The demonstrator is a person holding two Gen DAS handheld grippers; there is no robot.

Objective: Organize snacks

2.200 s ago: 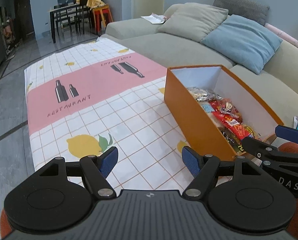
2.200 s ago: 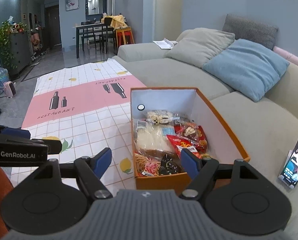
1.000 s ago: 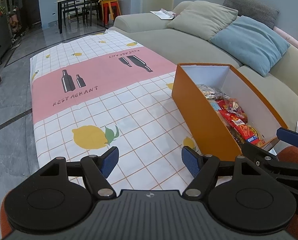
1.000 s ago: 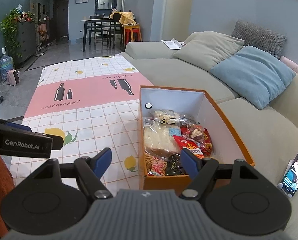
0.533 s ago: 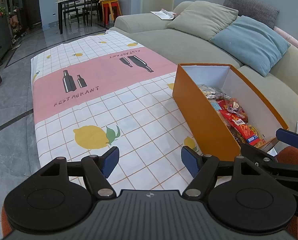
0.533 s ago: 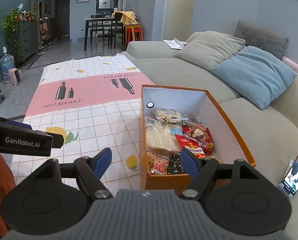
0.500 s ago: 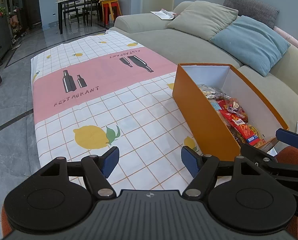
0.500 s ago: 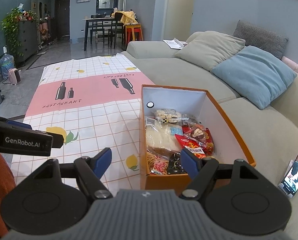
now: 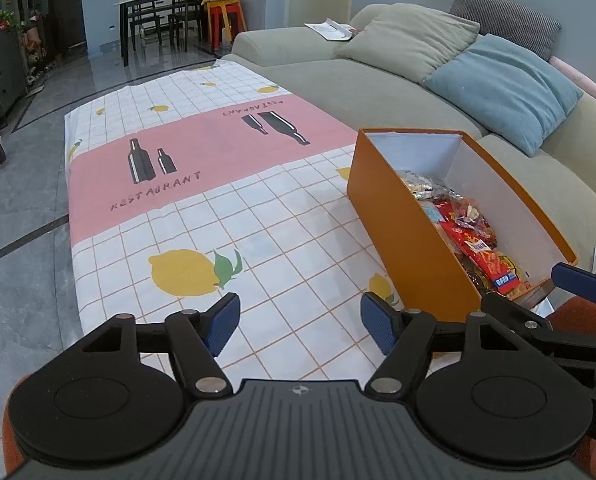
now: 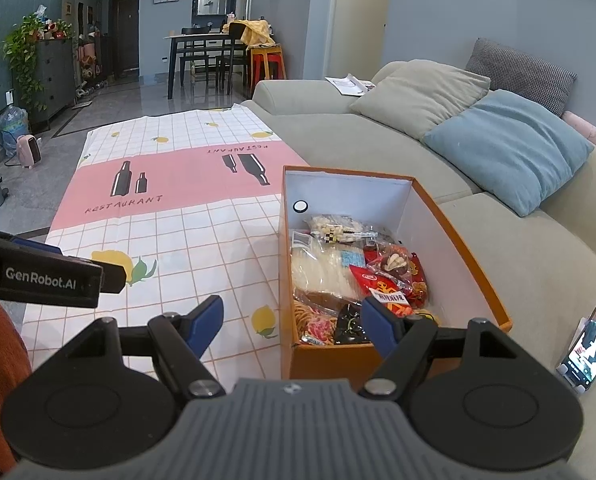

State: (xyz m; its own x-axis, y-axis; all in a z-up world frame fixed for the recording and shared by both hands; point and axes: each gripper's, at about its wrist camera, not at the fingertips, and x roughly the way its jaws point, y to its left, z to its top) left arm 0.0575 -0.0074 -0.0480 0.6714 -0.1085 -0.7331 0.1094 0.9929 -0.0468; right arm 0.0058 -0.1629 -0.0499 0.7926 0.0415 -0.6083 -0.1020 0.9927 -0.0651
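Compared with a second ago, the left gripper (image 9: 299,322) has its jaws closing slightly yet wide and empty, the orange box (image 10: 473,256) of snacks (image 10: 353,272) to its right, right gripper (image 10: 294,322) unchanged, agape, empty, box just ahead

place: a home living room, as I see it | seating: long grey-green fabric sofa (image 10: 337,136) with a blue square cushion (image 10: 509,148) | floor: glossy grey tiles under a pink-and-white checked lemon-print cloth (image 9: 202,184) | beyond: dark dining table with chairs (image 10: 206,54) (open-plan), trailing green houseplant on a dark cabinet (image 10: 26,48)
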